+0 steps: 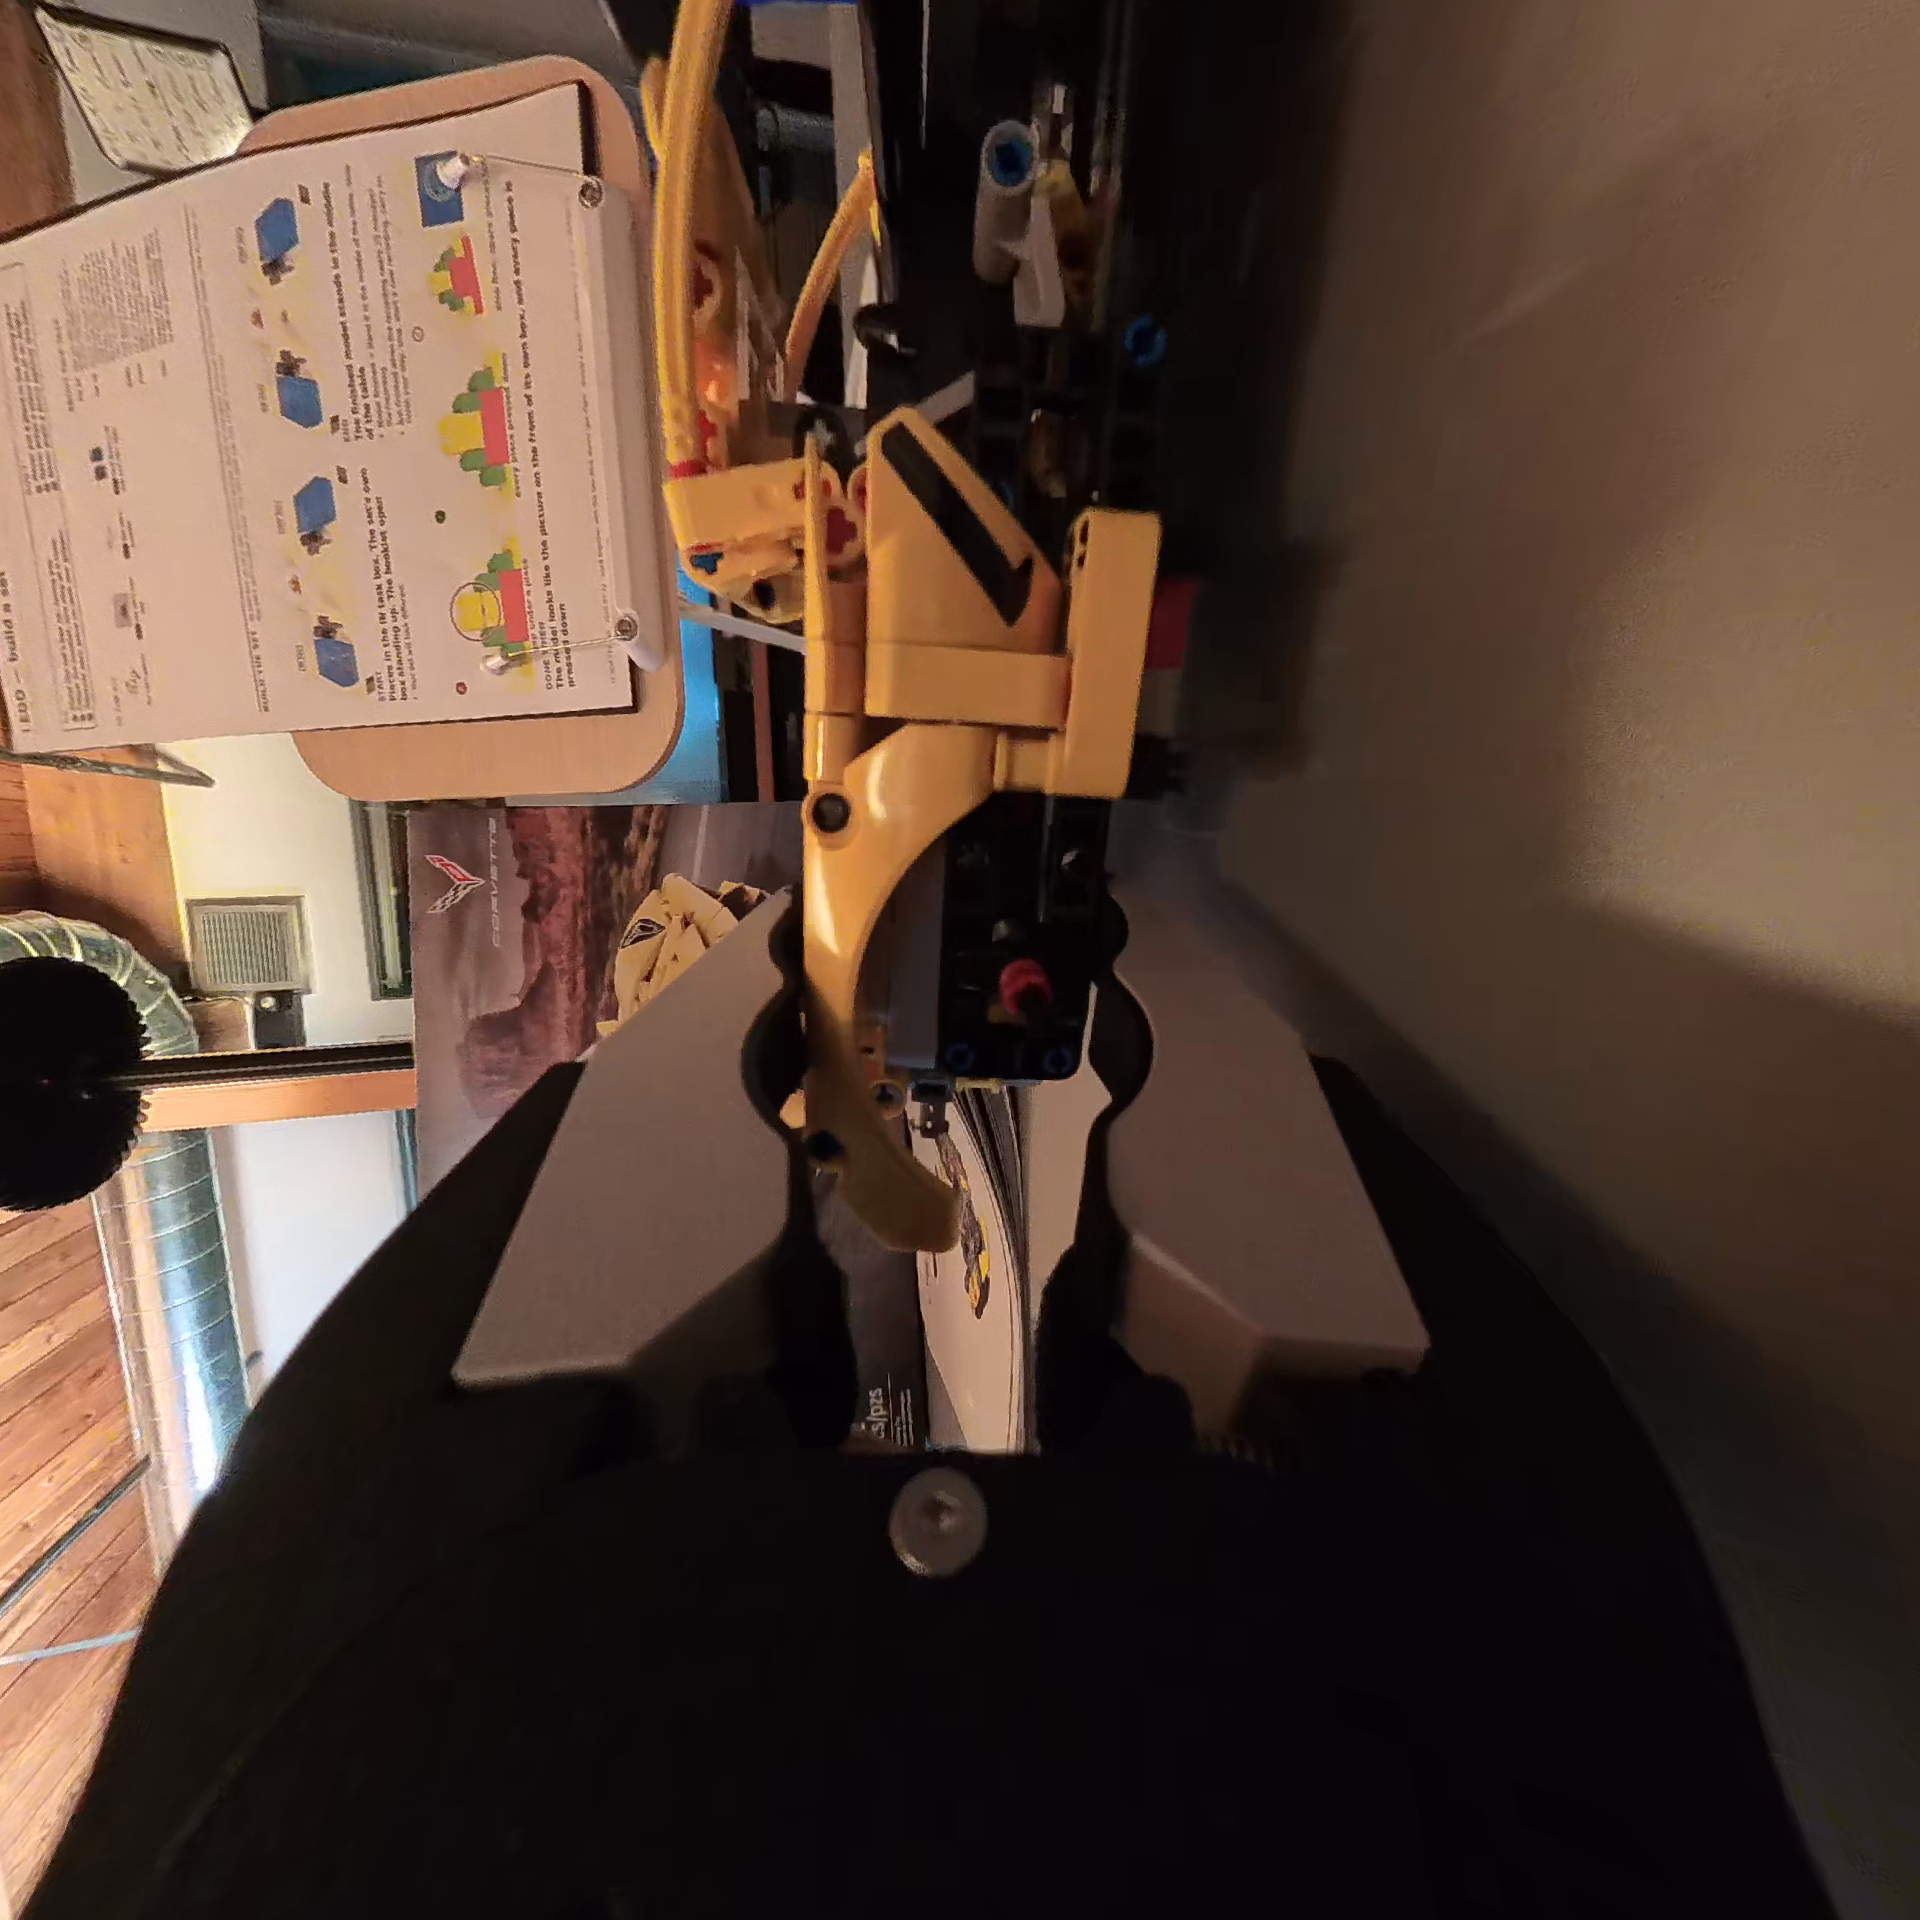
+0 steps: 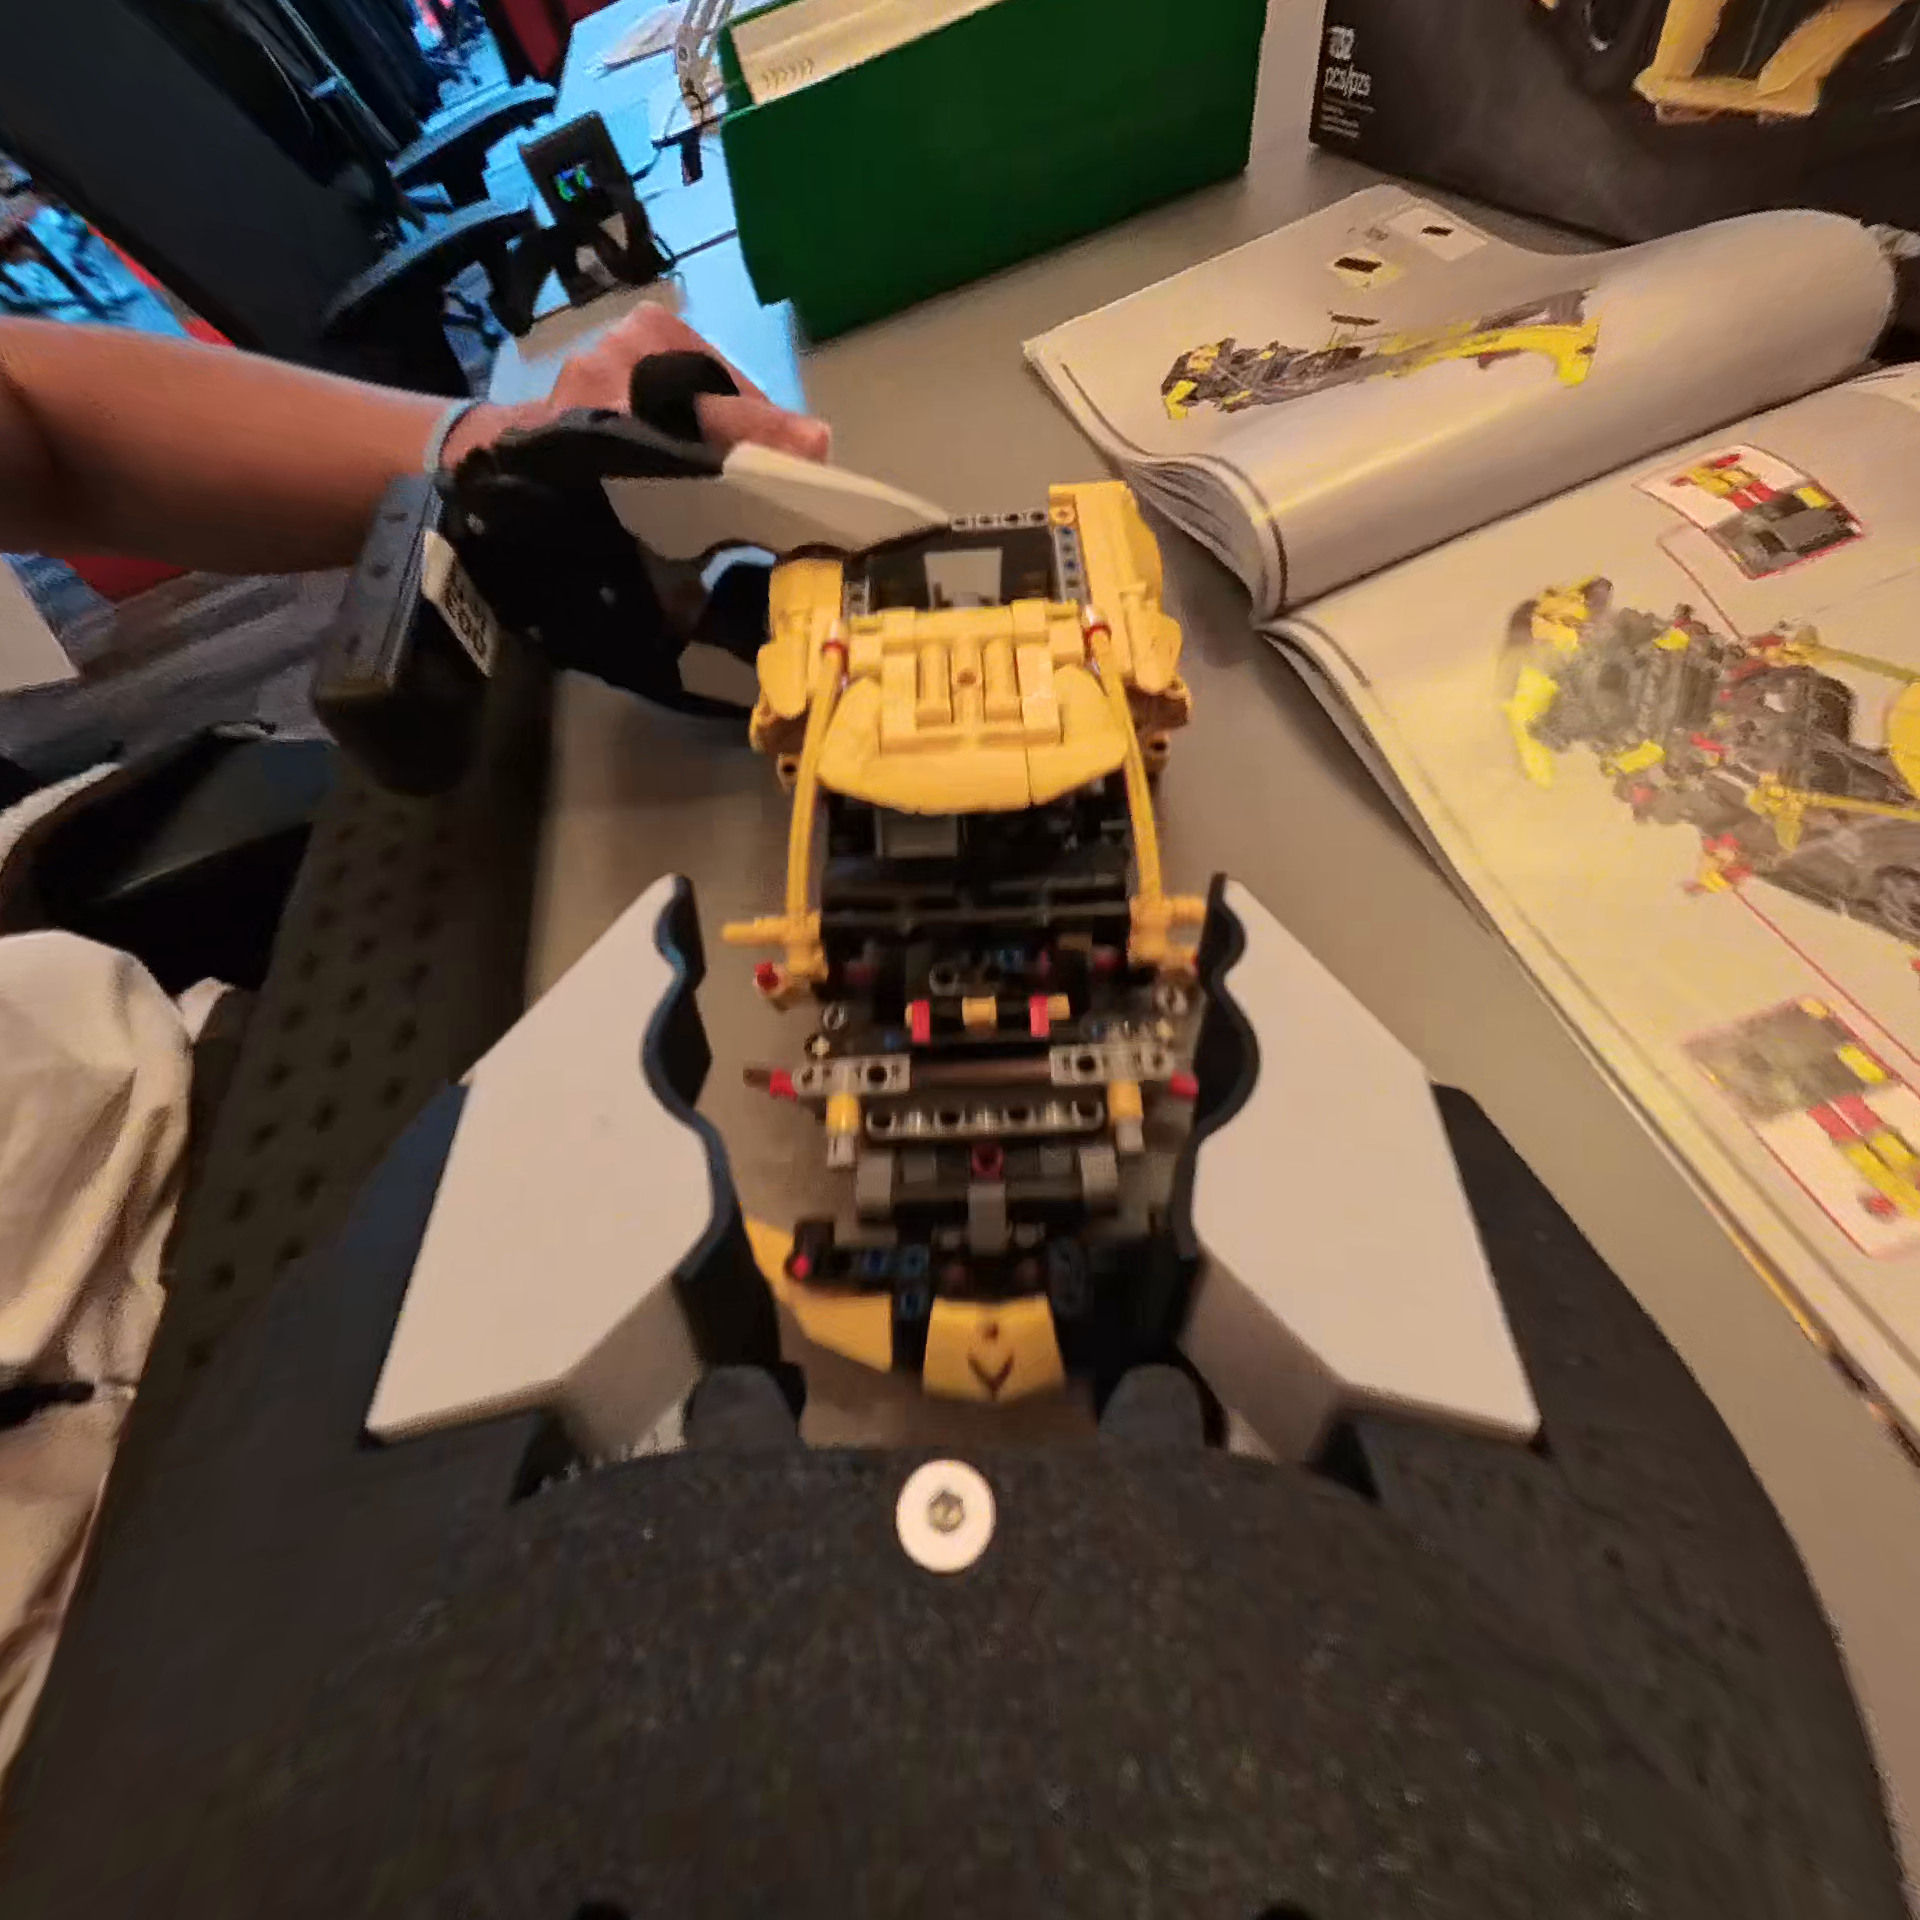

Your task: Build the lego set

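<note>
Inspector: Nearest first?
Operator: My right claw [image 2: 940, 1101] straddles the yellow lego car [image 2: 961, 914] on the grey table [image 2: 1299, 748], jaws spread; contact I cannot tell. My left claw [image 1: 940, 1023] is clamped on its far end. The open instruction booklet [image 2: 1558, 665] lies beside it.

Yellow-and-black lego car [image 2: 966, 831], green box [image 2: 987, 156]

Showing: one yellow Lego car [image 2: 966, 831] between the right tongs, one open instruction booklet [image 2: 1558, 644] right of them, one green box [image 2: 987, 156] and one set box [image 2: 1558, 114] beyond.
</note>
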`<state>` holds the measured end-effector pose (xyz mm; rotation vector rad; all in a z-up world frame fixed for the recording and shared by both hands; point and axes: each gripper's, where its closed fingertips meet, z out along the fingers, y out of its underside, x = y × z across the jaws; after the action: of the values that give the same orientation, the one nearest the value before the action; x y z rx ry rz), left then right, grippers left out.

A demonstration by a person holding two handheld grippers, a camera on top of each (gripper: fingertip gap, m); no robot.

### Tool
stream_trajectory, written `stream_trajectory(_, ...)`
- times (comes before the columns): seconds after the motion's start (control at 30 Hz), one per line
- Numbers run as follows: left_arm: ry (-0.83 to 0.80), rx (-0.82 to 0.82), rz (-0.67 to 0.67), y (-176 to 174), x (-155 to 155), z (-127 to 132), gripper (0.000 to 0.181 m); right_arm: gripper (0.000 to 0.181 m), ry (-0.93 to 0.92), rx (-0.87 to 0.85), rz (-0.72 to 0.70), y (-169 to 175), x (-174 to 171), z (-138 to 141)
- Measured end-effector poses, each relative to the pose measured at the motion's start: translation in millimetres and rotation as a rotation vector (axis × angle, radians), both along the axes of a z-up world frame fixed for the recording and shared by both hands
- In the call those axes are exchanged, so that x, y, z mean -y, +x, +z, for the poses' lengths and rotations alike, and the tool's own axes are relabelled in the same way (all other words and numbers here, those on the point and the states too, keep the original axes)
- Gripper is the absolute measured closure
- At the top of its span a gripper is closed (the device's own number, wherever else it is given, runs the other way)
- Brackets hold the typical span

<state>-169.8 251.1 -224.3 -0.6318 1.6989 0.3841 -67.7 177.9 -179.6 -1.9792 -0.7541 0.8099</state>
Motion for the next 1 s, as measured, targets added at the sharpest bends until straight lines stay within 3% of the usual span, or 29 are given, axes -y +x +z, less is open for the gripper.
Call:
stream_trajectory(0.07,0.014,0.003,-0.004,-1.6,-2.4,-2.1,0.129,0.075,-0.006,0.031,0.014,-14.3,-12.7,-3.0)
stream_trajectory(0.27,0.024,0.001,0.006,-3.6,-7.8,-6.3,0.129,0.065,-0.020,0.339,0.077,-43.2,-21.0,-30.9)
stream_trajectory(0.53,0.027,-0.028,-0.001,-5.6,-4.2,-7.1,0.129,0.094,-0.097,0.361,0.033,-44.6,-24.0,-40.9)
stream_trajectory(0.8,0.036,-0.144,0.033,-27.8,-4.8,-7.3,0.129,0.096,-0.123,0.353,0.025,-45.6,-20.2,-39.7)
stream_trajectory(1.0,0.015,-0.145,0.109,-60.4,-8.5,7.2,0.129,0.096,-0.099,0.401,0.034,-41.6,-12.8,-43.8)
